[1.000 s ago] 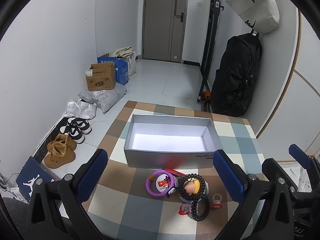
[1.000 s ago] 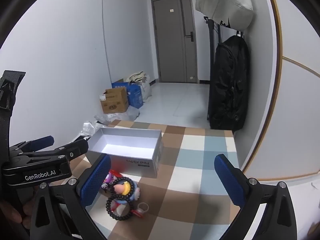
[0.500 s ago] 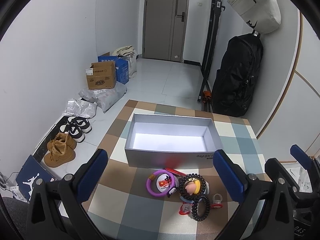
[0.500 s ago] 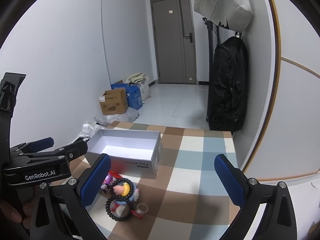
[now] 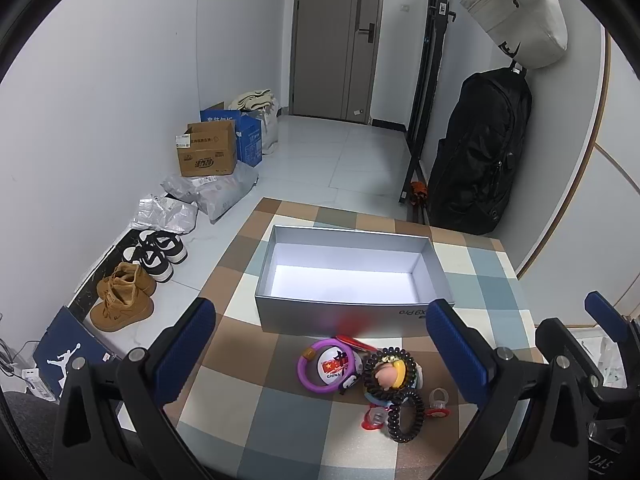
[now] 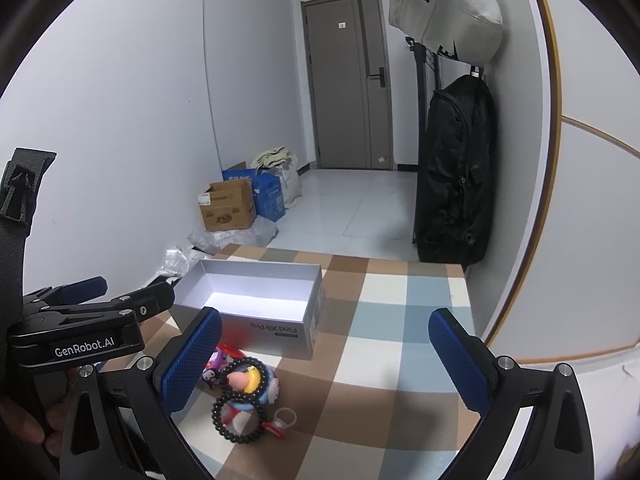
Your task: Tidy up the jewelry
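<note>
Both grippers hover wide and empty, left gripper point(image 5: 320, 344) and right gripper point(image 6: 324, 356), jewelry pile point(image 5: 360, 376) at six o'clock of the grey box point(image 5: 344, 312).

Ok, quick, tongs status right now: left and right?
Left tongs: open, holding nothing, above the jewelry pile.
Right tongs: open, holding nothing.

Red item point(image 5: 356, 342) half hidden behind purple ring point(image 5: 310, 368).

Right gripper point(image 6: 326, 354) hangs wide above jewelry pile point(image 6: 244, 394), apparently beside grey box point(image 6: 256, 304).
</note>
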A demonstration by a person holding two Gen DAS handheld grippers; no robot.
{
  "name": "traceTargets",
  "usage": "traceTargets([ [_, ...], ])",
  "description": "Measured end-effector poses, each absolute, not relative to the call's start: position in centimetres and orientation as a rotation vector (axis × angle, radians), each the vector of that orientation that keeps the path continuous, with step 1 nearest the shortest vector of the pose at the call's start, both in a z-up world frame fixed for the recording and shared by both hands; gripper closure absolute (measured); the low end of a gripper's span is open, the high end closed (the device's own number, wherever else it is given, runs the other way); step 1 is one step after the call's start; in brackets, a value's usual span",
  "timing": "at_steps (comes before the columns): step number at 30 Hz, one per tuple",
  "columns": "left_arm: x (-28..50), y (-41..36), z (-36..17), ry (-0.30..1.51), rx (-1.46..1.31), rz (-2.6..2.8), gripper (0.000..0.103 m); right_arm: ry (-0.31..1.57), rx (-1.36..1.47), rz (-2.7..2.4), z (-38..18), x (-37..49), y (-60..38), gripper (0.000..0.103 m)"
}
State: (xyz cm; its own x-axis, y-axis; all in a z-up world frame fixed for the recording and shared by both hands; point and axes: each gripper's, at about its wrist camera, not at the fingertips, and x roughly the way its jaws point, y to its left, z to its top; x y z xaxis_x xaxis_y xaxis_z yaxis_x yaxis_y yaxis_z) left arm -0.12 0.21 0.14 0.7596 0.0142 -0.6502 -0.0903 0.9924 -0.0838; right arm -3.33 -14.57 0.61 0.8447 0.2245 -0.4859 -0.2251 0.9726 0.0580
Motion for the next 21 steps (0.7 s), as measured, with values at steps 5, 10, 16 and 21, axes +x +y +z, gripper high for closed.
traceTargets([
  [5, -0.10, 0.13, 0.11, 0.706, -0.115, 0.056, 0.001, 0.512, -0.001, 0.237, 0.61, -3.34, -14.53, 0.000],
  [10, -0.09, 0.13, 0.05, 0.708, -0.118, 0.053, 0.001, 0.514, 0.001, 0.237, 0.58, -3.33, -14.50, 0.000],
  [16, -0.09, 0.14, -0.07, 0.712, -0.127, 0.047, 0.001, 0.515, -0.001, 0.238, 0.37, -3.31, -14.34, 0.000],
  [21, 0.21, 0.54, -0.29, 0.731, -0.151, 0.033, 0.001, 0.523, 0.007, 0.239, 0.20, -3.15, -14.29, 0.000],
])
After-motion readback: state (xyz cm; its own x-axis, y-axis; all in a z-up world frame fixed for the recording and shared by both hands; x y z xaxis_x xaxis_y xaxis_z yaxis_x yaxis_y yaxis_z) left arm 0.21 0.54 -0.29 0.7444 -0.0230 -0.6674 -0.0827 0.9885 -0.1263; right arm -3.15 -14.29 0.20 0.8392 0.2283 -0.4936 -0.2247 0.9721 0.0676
